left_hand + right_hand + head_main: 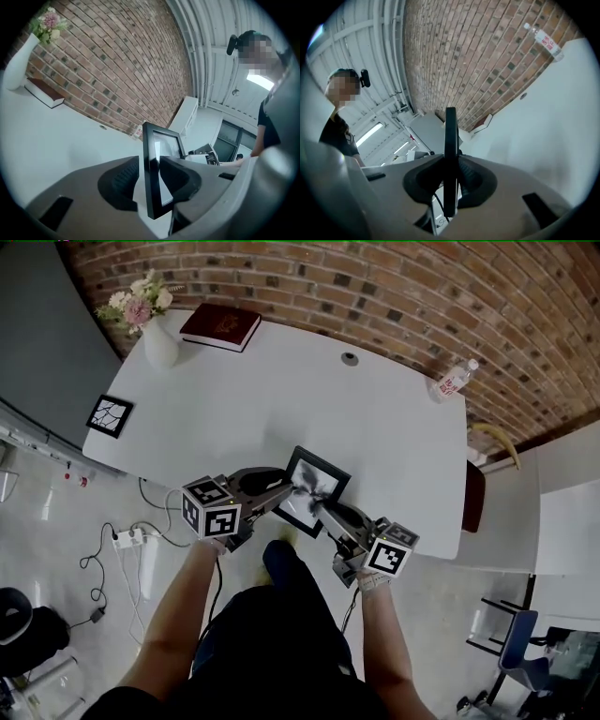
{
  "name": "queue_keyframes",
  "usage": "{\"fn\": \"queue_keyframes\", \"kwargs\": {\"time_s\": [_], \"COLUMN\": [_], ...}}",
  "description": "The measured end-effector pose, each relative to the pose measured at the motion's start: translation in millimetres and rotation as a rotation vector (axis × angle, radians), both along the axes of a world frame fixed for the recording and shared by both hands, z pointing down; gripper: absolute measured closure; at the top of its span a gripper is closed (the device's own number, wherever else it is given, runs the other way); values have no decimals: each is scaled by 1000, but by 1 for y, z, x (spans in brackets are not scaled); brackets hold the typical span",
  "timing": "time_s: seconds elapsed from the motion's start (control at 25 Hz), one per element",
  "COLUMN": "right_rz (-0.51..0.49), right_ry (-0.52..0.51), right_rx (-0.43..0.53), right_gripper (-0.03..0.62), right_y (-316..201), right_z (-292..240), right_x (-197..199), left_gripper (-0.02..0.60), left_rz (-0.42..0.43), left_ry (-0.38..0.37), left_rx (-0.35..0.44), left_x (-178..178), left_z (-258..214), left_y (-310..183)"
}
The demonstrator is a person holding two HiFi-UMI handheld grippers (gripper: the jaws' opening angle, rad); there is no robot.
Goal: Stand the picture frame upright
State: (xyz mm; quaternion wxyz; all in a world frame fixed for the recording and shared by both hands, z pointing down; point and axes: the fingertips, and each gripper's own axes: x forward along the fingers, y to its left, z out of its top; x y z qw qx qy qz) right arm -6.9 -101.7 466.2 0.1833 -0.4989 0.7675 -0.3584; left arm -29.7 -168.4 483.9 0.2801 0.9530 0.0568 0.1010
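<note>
A black picture frame [314, 486] with a grey-white print is held above the front edge of the white table [234, 418]. My right gripper [325, 509] is shut on its near right edge; in the right gripper view the frame [450, 140] runs edge-on between the pads. My left gripper [289, 493] reaches in from the left. In the left gripper view the frame [151, 154] stands between the jaws. The right pad lies against its glass side, and a thin gap shows at the left pad.
At the table's far left stand a white vase of flowers [159, 341] and a dark red book [220, 326]. A small black frame [110, 415] lies at the left edge, a water bottle [454, 381] at the far right. A power strip and cables [127, 538] lie on the floor.
</note>
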Motion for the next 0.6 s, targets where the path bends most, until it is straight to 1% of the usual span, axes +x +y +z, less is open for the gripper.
{"fn": "queue_keyframes", "kwargs": {"time_s": [0.16, 0.2, 0.32, 0.44, 0.6], "right_rz": [-88, -102, -133, -133, -115], "right_ry": [-10, -9, 17, 56, 144], "right_rx": [35, 46, 52, 48, 43], "right_gripper": [533, 533, 533, 533, 526], "right_y": [-32, -45, -78, -107, -141], "right_z": [-8, -10, -11, -10, -12], "right_x": [4, 7, 16, 32, 61], "left_gripper": [443, 453, 453, 465, 477], "left_rz": [-9, -17, -56, -89, -118], "left_ry": [5, 1, -3, 7, 15], "left_rx": [11, 22, 40, 41, 55], "left_x": [1, 4, 11, 22, 46], "left_z": [-5, -6, -6, -8, -15], "left_y": [-25, -35, -66, -95, -127]}}
